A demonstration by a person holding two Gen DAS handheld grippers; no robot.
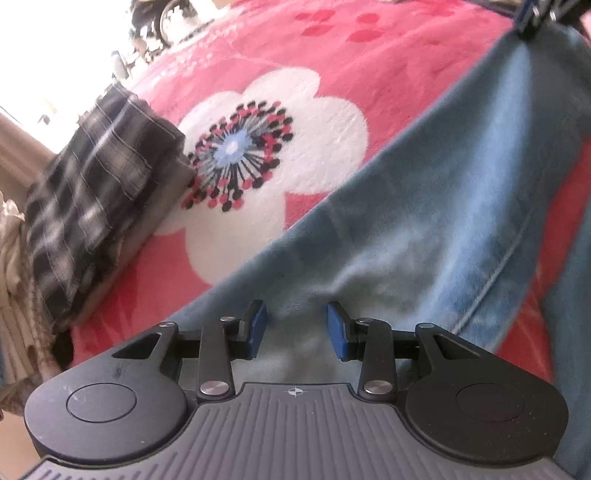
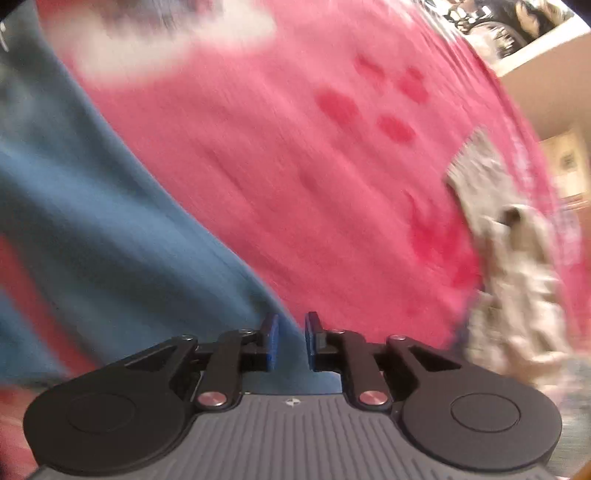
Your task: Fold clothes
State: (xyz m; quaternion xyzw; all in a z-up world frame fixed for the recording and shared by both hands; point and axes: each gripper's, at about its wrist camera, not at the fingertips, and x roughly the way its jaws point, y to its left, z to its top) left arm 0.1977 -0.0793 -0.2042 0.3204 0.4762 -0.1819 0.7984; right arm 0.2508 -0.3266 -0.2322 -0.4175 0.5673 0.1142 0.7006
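A blue garment lies as a long band across a pink blanket printed with a white flower. My left gripper sits at the band's near end. Its blue pads stand partly apart with a bunch of puckered blue cloth pinched between them. The right gripper shows at the band's far end. In the blurred right wrist view, my right gripper is over the edge of the blue garment. Cloth lies in the narrow gap between the pads, which do not seem to press on it.
A folded dark plaid stack rests on the blanket at the left, with cream clothing beside it. In the right wrist view a grey and beige pile of clothes lies at the right of the pink blanket.
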